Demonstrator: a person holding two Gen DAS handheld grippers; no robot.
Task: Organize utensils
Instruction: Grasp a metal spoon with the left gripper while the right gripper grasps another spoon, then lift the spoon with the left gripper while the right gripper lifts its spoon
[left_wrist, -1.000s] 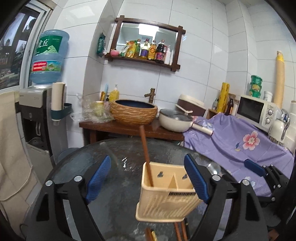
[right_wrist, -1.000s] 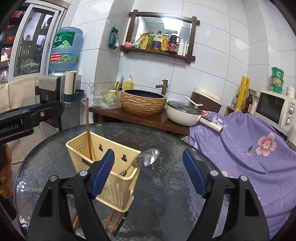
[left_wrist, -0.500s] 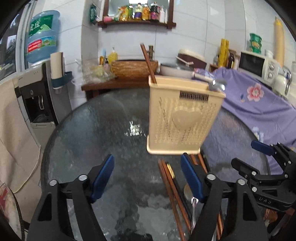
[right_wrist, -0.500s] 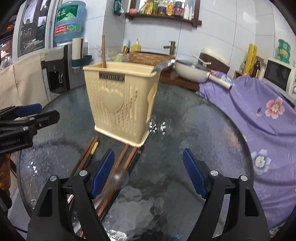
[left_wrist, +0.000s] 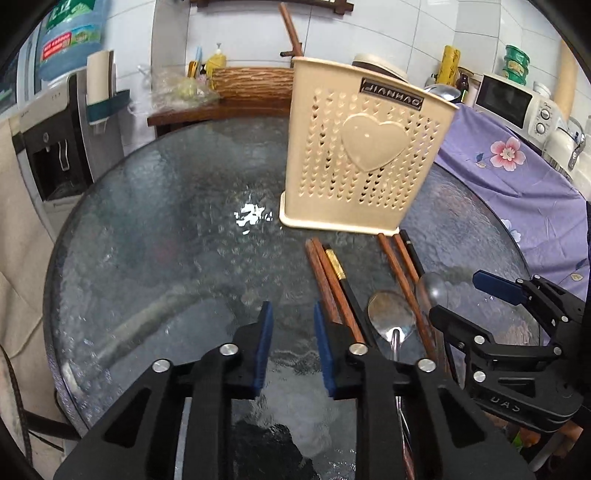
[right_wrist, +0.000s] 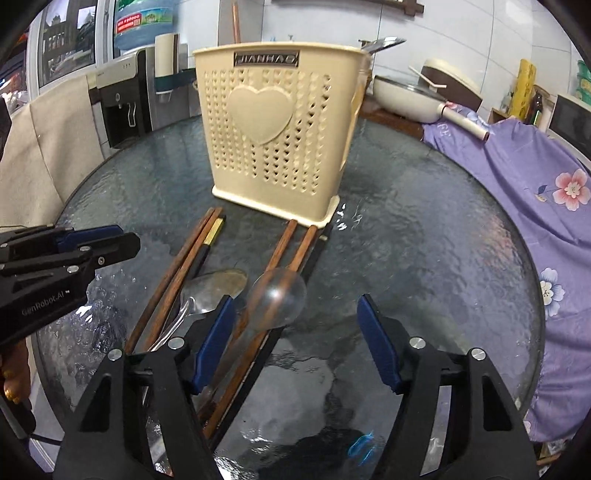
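Observation:
A cream perforated utensil holder (left_wrist: 365, 162) (right_wrist: 277, 129) with a heart on its face stands on the round glass table (left_wrist: 166, 221). A wooden chopstick (left_wrist: 290, 26) and a spoon (left_wrist: 443, 92) stick out of it. In front of it lie wooden chopsticks (left_wrist: 332, 280) (right_wrist: 177, 273), black chopsticks with a gold band (left_wrist: 334, 264), and two metal spoons (left_wrist: 391, 314) (right_wrist: 277, 302). My left gripper (left_wrist: 291, 310) (right_wrist: 127, 236) hangs left of the pile, its jaws closing to a narrow gap over bare glass. My right gripper (right_wrist: 295, 301) (left_wrist: 456, 295) is wide and closing slightly, with a spoon bowl by its left finger.
A purple floral cloth (right_wrist: 535, 184) covers the surface to the right. Behind the table are a water dispenser (left_wrist: 55, 129), a wooden side table with a woven basin (left_wrist: 251, 81), a white pan (right_wrist: 402, 99) and a microwave (left_wrist: 513, 103).
Both grippers have sunk and tipped down toward the glass, bringing the chopsticks and spoons into view. The left jaws have narrowed from wide to a small gap.

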